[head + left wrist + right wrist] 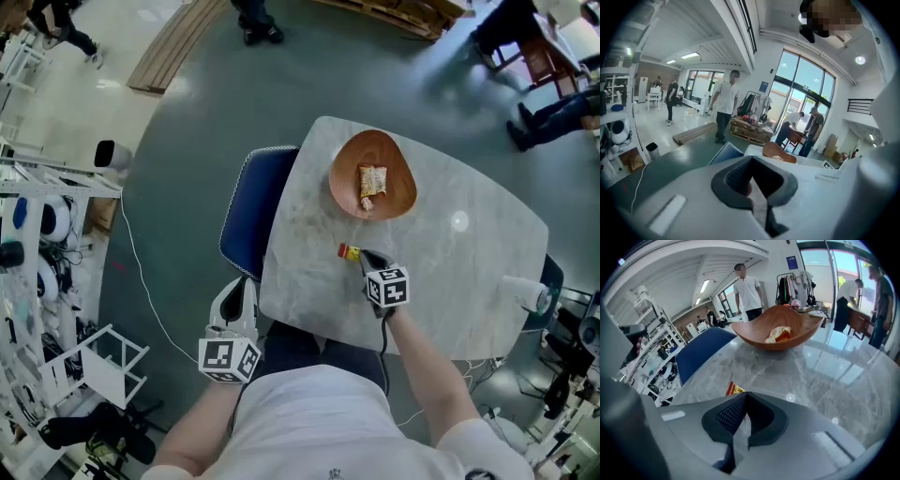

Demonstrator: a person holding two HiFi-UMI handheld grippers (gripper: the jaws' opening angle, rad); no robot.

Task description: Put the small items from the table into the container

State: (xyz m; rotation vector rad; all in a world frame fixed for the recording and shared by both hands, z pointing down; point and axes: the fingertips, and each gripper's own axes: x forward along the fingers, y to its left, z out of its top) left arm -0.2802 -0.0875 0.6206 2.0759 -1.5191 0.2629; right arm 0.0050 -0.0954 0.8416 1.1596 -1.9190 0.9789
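Just short of the wooden bowl [349, 173], the right gripper [366, 257] is pinched shut on the sachet's [349, 251] near end on the table [469, 272], nearer than the closed, empty left gripper [751, 160].

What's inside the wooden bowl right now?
One small snack packet lies in the wooden bowl, near its middle. Nothing else shows on the bare wood around it. What the packet covers beneath itself cannot be seen.
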